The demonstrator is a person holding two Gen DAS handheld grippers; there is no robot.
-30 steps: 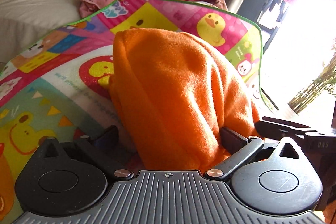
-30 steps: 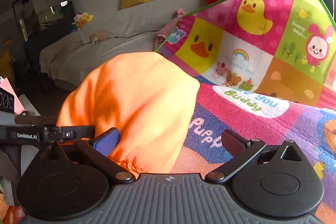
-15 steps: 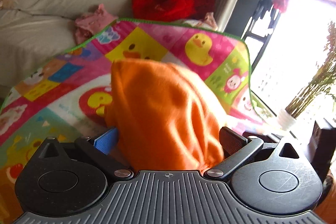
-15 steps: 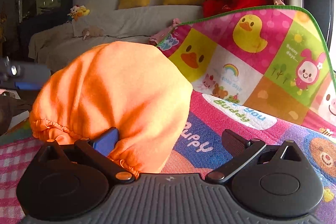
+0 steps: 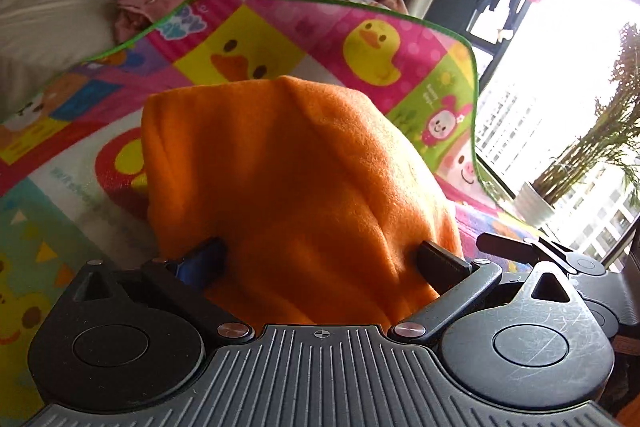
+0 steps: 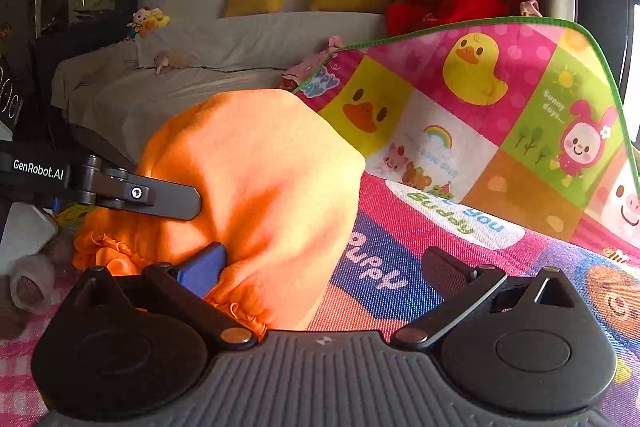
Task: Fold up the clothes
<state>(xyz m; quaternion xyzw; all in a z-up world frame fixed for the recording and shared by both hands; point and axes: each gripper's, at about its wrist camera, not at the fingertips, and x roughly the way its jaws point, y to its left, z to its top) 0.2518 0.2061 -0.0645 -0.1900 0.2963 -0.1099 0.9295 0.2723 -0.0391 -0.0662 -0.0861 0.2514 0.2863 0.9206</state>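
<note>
Left wrist view: the orange garment (image 5: 296,187) bunches between the left tongs (image 5: 320,263), whose jaws stand wide, on the play mat (image 5: 80,163). Soft, light fleece; best gripped at its gathered hem (image 6: 120,251). The right tongs (image 6: 326,267) gape too.

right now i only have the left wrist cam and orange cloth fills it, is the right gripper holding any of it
Observer: No. The right gripper is wide open, and the orange cloth only lies against its blue finger.
Operator: whats under the other finger
Observer: Just the cartoon mat; no cloth reaches that side.
Operator: can you see a hem
Observer: Yes, a ruffled hem bunches at the cloth's lower left.
Operator: and my gripper from there
Observer: One finger of the left gripper lies across the cloth's left side.
</note>
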